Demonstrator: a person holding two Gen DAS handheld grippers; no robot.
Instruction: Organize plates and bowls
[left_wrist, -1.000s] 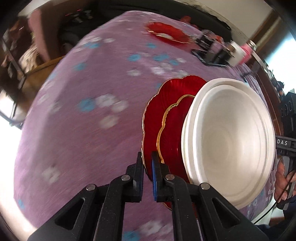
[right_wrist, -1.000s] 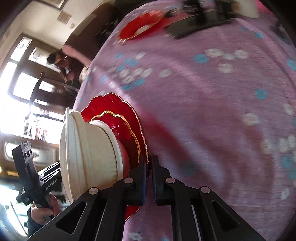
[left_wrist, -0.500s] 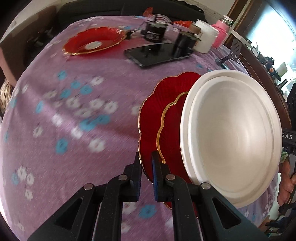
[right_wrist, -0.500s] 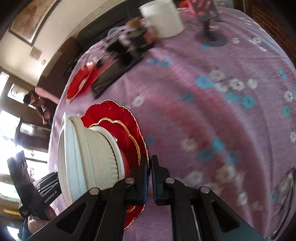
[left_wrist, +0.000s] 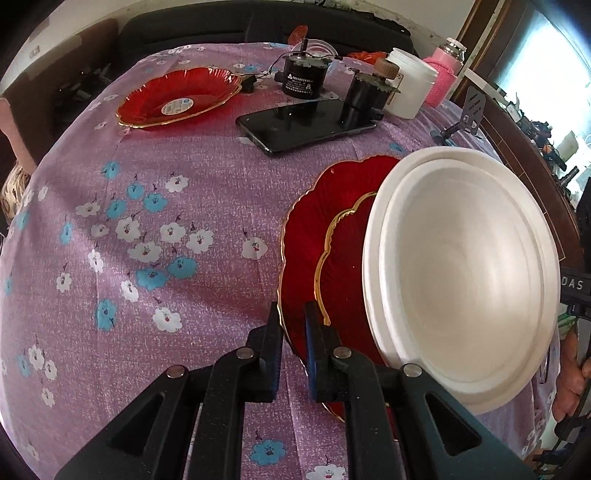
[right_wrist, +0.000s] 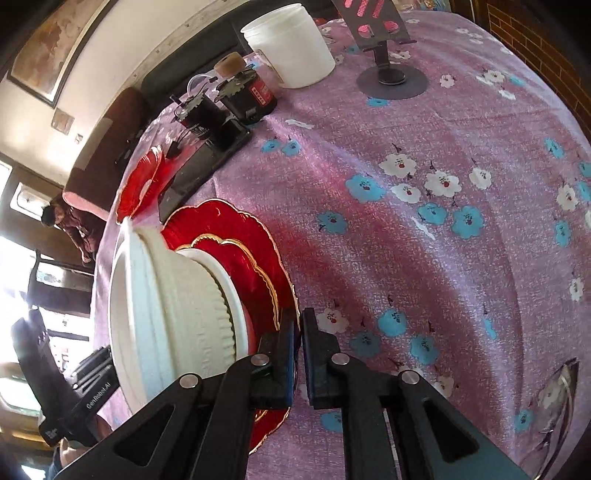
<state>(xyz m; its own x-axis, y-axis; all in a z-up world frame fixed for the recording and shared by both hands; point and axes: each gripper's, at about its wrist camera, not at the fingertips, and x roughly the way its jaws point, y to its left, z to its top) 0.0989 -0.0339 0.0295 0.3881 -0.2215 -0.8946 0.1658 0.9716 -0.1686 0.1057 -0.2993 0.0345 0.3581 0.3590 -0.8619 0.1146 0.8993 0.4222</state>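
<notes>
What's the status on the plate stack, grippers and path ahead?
Left gripper and right gripper shut on large red scalloped plate. Smaller red plate and white bowl stacked on it. Black phone ahead.

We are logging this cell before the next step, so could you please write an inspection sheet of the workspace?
Surface: table under purple floral cloth.
Job's things: large red plate carrying a smaller red plate and white bowl; a separate red dish at the far side.
Clutter: black phone, two motors, white jar, pink flask, phone stand.
Grippers: left gripper and right gripper both clamp the large plate's rim.
Cables: thin wires by the motors.
Surroundings: seated person, window.
</notes>
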